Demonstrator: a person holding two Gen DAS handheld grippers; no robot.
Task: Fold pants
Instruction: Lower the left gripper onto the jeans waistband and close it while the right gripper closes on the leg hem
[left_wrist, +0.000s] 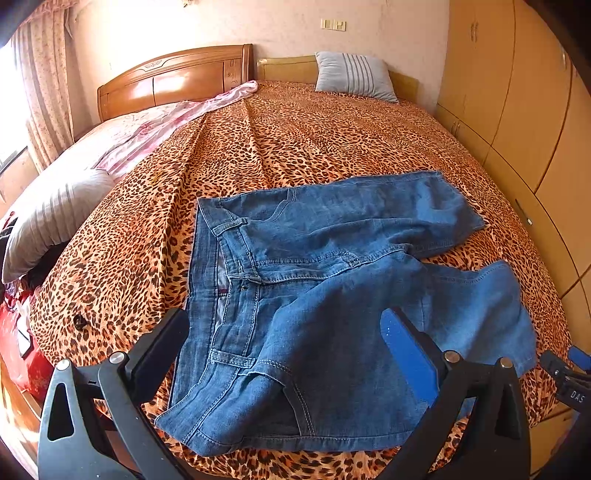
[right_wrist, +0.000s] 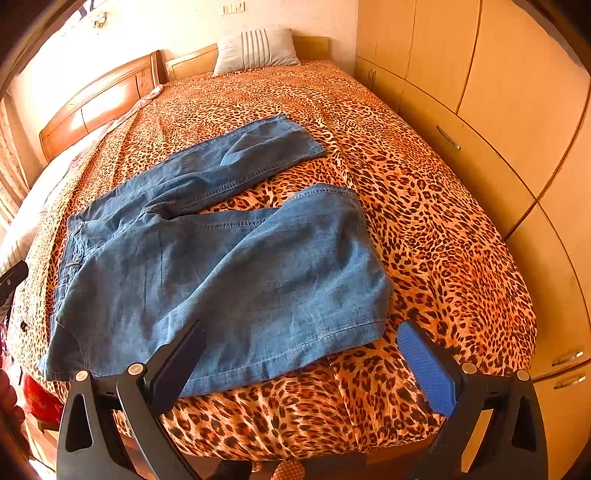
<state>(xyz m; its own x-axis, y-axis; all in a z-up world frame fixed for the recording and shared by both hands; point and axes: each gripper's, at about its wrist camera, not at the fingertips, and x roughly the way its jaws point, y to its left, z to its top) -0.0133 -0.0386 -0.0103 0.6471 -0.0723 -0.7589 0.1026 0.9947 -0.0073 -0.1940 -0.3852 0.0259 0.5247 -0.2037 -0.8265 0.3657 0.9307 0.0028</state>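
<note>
My left gripper (left_wrist: 284, 332) is spread wide, holding nothing, above the waist end of the jeans (left_wrist: 332, 295). My right gripper (right_wrist: 303, 354) is also wide open and empty, its dark finger over the near leg's edge, hem corner at 12 o'clock. Jeans lie unfolded on the leopard bedspread (right_wrist: 424, 221), waistband (left_wrist: 207, 258) at 9 o'clock, legs splayed toward 3 o'clock, long axis crosswise to me. Left is nearer the waist, right nearer the hems. I'd judge the first fold not yet started.

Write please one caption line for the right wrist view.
Open right gripper hovering at the bed's edge before blue denim pants spread on a leopard-print bedspread.
</note>
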